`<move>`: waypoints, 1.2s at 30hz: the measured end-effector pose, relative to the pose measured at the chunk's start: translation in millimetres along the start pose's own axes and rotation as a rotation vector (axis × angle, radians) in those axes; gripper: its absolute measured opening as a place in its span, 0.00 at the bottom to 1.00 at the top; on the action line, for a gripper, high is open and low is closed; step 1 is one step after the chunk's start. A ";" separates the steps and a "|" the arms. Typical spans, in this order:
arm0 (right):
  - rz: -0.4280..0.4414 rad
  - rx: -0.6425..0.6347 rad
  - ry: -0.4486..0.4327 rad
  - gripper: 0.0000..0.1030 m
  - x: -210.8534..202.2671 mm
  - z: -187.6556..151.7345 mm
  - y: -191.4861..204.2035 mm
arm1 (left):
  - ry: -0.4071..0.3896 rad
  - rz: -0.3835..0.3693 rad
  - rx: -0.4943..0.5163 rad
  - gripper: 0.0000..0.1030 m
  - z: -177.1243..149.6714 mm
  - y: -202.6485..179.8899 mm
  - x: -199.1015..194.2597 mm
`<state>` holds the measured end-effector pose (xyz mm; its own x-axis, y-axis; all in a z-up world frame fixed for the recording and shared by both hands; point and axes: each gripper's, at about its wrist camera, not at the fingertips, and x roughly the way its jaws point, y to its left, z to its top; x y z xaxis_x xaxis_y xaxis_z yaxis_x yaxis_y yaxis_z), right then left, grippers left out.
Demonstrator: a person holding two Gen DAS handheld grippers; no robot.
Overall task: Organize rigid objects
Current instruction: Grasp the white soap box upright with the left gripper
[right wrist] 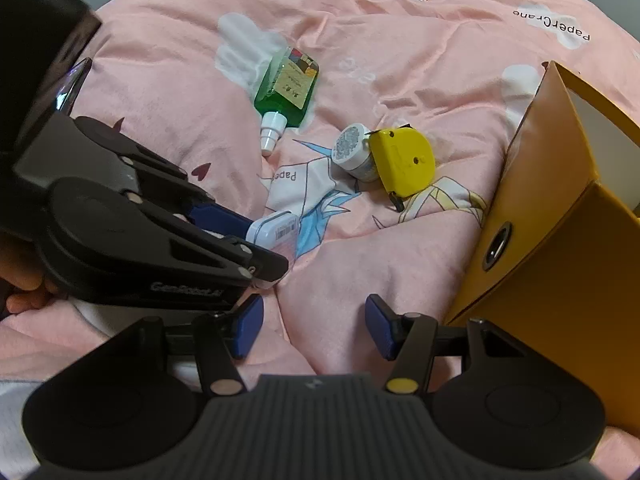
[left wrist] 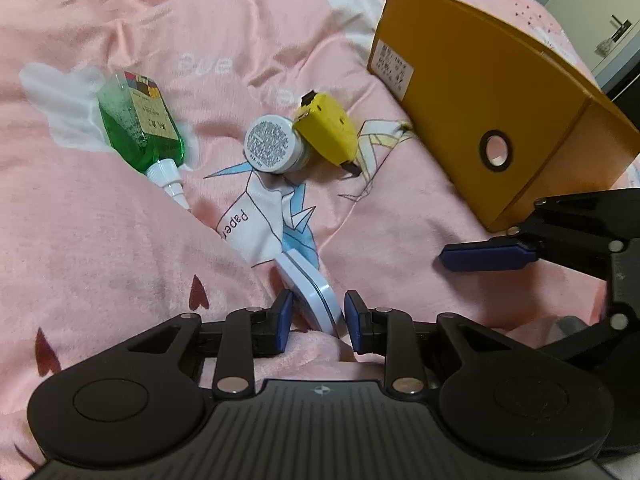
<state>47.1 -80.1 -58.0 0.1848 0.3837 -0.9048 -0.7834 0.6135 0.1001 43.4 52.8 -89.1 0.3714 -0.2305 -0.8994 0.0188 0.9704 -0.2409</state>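
Observation:
A flat white case with a blue seam (left wrist: pixel 310 292) stands on edge on the pink blanket between the pads of my left gripper (left wrist: pixel 318 318); small gaps show on both sides, so the jaws are open around it. It also shows in the right wrist view (right wrist: pixel 274 230). My right gripper (right wrist: pixel 314 326) is open and empty above the blanket. A green bottle (left wrist: pixel 138 126) (right wrist: pixel 288 88), a white round jar (left wrist: pixel 274 144) (right wrist: pixel 354 152) and a yellow tape measure (left wrist: pixel 328 128) (right wrist: pixel 404 162) lie further out.
An open orange box (left wrist: pixel 480 92) (right wrist: pixel 560 216) stands at the right, with a round hole in its end. The pink blanket (left wrist: pixel 100 240) is rumpled with folds. My right gripper's blue finger (left wrist: pixel 486 256) shows in the left wrist view beside the box.

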 end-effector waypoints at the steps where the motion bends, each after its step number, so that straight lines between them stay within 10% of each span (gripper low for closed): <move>1: 0.000 0.002 0.000 0.55 0.5 0.0 -0.1 | 0.004 0.003 0.000 0.31 0.7 0.1 1.5; 19: 0.006 -0.030 -0.008 0.54 1.0 3.1 2.4 | -0.103 0.114 -0.001 0.19 3.6 -4.5 -7.2; 36: -0.098 -0.373 -0.006 0.51 -7.4 59.4 15.8 | -0.249 0.113 -0.090 0.19 26.4 15.5 -42.8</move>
<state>68.6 -32.3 -25.1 0.2721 0.3405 -0.9000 -0.9238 0.3542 -0.1453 52.2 79.5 -44.7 0.5829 -0.0854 -0.8080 -0.1142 0.9760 -0.1856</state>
